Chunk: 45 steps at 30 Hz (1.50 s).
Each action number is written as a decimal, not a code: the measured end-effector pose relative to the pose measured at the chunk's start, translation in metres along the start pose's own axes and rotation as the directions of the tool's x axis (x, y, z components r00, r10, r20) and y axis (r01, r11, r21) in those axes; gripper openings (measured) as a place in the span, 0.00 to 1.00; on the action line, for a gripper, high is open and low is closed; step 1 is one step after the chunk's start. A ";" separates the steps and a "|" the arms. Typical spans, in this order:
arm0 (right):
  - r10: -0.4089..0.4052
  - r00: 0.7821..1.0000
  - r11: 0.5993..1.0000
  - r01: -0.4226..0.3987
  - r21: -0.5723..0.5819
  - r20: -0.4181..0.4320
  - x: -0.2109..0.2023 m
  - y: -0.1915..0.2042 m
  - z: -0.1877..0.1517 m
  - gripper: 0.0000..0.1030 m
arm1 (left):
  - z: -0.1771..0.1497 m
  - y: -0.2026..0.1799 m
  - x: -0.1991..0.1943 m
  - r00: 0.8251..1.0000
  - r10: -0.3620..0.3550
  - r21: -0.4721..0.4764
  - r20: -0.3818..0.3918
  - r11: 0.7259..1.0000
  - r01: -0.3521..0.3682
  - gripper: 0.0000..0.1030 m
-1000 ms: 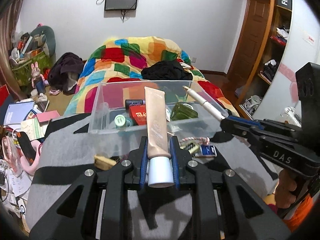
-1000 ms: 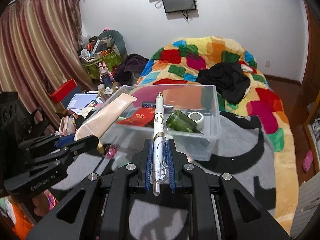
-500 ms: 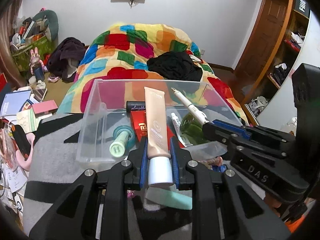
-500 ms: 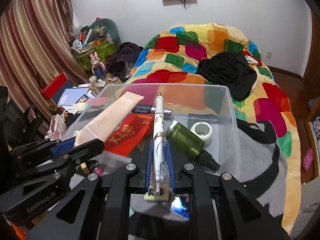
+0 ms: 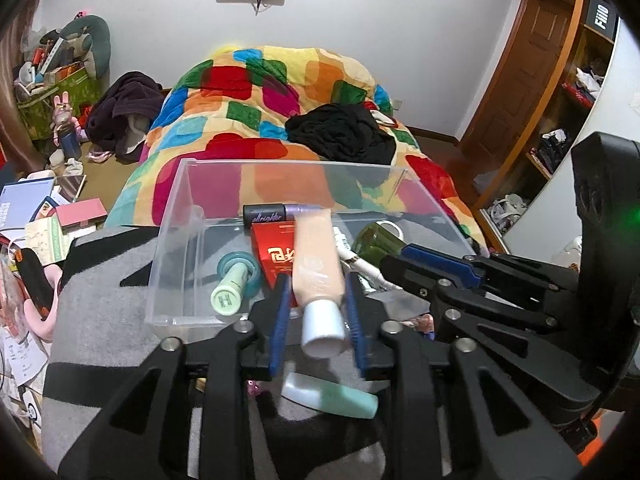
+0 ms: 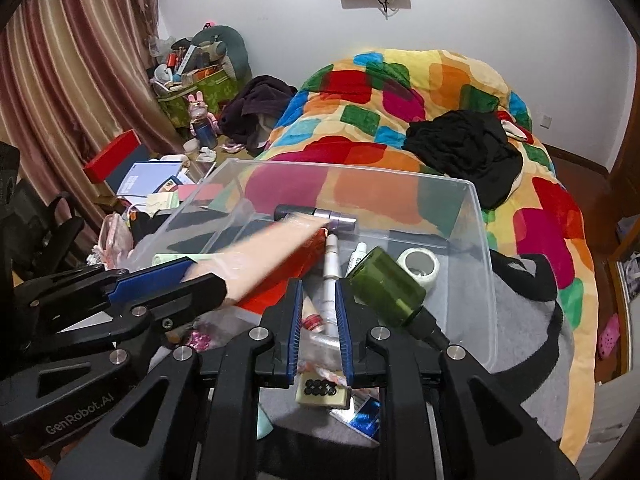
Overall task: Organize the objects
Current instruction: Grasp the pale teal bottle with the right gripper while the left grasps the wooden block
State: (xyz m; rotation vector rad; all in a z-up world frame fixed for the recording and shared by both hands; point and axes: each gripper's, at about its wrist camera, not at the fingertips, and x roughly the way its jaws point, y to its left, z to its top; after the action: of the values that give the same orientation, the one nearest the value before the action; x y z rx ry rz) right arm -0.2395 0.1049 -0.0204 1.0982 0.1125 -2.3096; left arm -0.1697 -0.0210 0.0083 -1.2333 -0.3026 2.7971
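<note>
A clear plastic bin (image 5: 172, 240) (image 6: 484, 248) stands on the grey blanket. My left gripper (image 5: 316, 284) has opened over the bin's near edge; the beige cream tube (image 5: 316, 256) with a white cap sits loose between its blue pads, tilted and blurred. It also shows in the right wrist view (image 6: 264, 256). My right gripper (image 6: 318, 292) is open too, with the white pen (image 6: 330, 276) loose between its pads, blurred, pointing into the bin. The bin holds a red packet (image 5: 276, 256), a dark tube (image 5: 264, 216), a green bottle (image 6: 384, 288), a tape roll (image 6: 418, 264) and a mint stick (image 5: 230, 288).
A mint-green tube (image 5: 332, 396) lies on the blanket under my left gripper. A small tile (image 6: 320, 390) and blue foil packet (image 6: 364, 416) lie under my right gripper. A bed with a patchwork quilt (image 5: 280, 92) is behind the bin. Clutter (image 5: 36, 216) fills the floor at left.
Both grippers moved forward and down over the bin and opened. The cream tube and the pen have come loose and are slipping down toward the bin.
</note>
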 end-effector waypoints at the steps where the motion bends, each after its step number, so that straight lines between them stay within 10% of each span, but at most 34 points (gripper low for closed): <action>1: 0.004 1.000 1.000 -0.004 0.000 0.002 -0.002 0.000 0.000 0.17 | 0.000 -0.001 -0.003 1.000 -0.004 -0.002 0.007 1.000 0.004 0.35; 18: -0.015 0.994 0.999 0.021 -0.048 0.108 -0.056 -0.001 -0.030 0.48 | -0.020 0.001 -0.062 0.988 0.055 0.027 0.143 0.998 -0.059 0.65; 45: 0.100 0.983 0.979 -0.125 -0.158 -0.155 0.018 0.038 -0.069 0.48 | -0.060 0.078 0.021 0.978 0.143 0.027 -0.154 0.990 -0.140 0.54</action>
State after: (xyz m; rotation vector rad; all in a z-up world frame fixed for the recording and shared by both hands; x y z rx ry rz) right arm -0.1810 0.0859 -0.0732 1.1562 0.2884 -2.0766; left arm -0.1386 -0.0848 -0.0627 -1.5165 -0.1889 2.7886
